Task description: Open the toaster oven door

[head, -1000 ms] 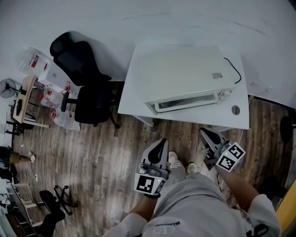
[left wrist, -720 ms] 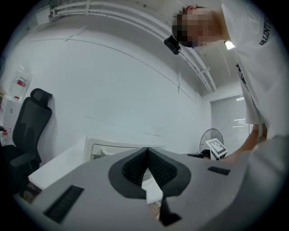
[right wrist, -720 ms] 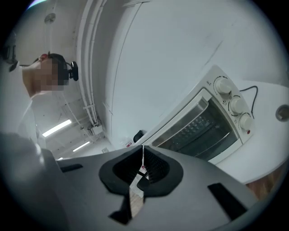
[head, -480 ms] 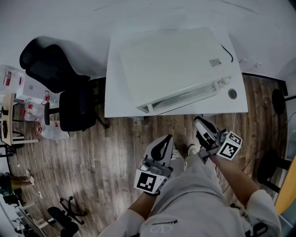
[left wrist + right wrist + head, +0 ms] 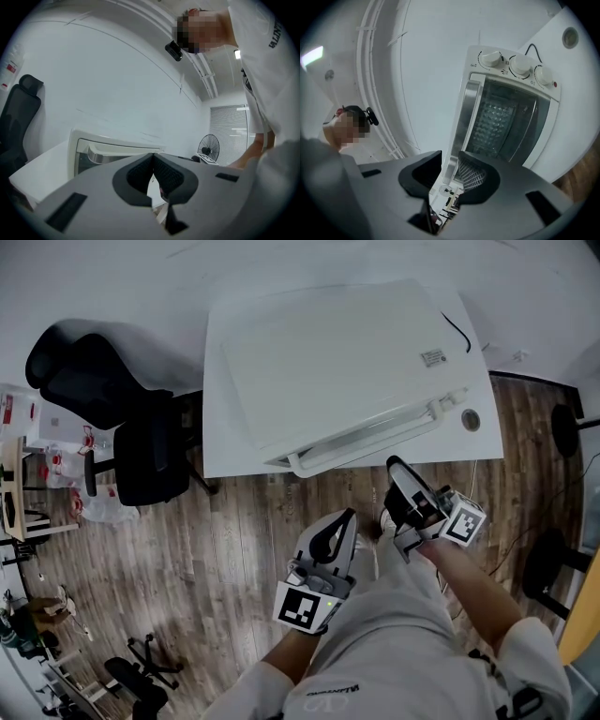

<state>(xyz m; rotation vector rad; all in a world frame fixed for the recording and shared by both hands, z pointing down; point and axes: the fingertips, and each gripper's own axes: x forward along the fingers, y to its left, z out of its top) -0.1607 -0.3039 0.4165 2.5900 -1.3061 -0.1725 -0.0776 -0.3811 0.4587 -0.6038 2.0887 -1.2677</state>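
A white toaster oven [image 5: 337,362] sits on a white table [image 5: 220,451], its door closed, with a long handle [image 5: 370,439] along the front. My right gripper [image 5: 397,472] is just in front of the table edge, below that handle. In the right gripper view its jaws are opening around an empty gap [image 5: 449,164]. Beyond them are the glass door [image 5: 506,117], the handle [image 5: 466,108] and three knobs [image 5: 520,65]. My left gripper [image 5: 343,519] hangs lower over the floor with its pads pressed together [image 5: 152,157] and nothing in them. It faces the toaster oven [image 5: 108,150].
A black office chair [image 5: 103,399] stands left of the table. A power cord [image 5: 459,334] runs off the oven's right rear, and a round grommet [image 5: 470,419] sits at the table's right corner. A floor fan [image 5: 208,145] shows in the left gripper view. The floor is wood planks.
My right gripper has risen toward the oven's front and its jaws have parted from shut. The head view has shifted closer to the table. The left gripper has barely moved.
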